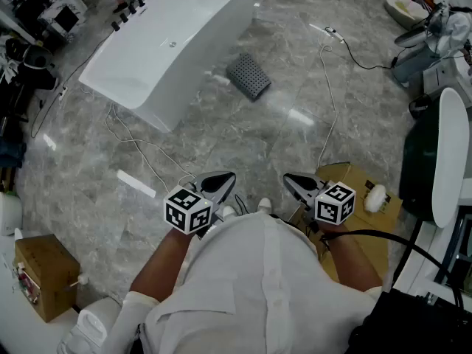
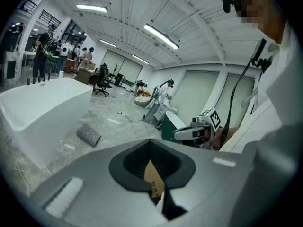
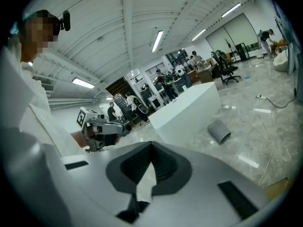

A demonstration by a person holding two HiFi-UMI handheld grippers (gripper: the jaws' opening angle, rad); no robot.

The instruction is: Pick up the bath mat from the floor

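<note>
White oblong bathtub [image 1: 169, 43] stands at the left on the grey marble floor [image 1: 221, 135]. Your left gripper [image 1: 220, 181]: jaws pressed together, empty. Grey dotted bath mat [image 1: 248, 76] lies arched on the floor just beside the tub, well apart from both grippers. Your right gripper [image 1: 295, 183]: jaws pressed together, empty.

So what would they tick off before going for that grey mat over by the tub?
1. Bath mat in sight: ok, it lies on the floor beside the bathtub.
2. Mat within reach: not ok, it lies well ahead of both grippers.
3. Left gripper free: ok, nothing between its jaws.
4. Right gripper free: ok, nothing between its jaws.
5. Jaws apart for a grasp: not ok, both are shut.
6. Way across the floor to the mat: ok, nothing stands in it.
</note>
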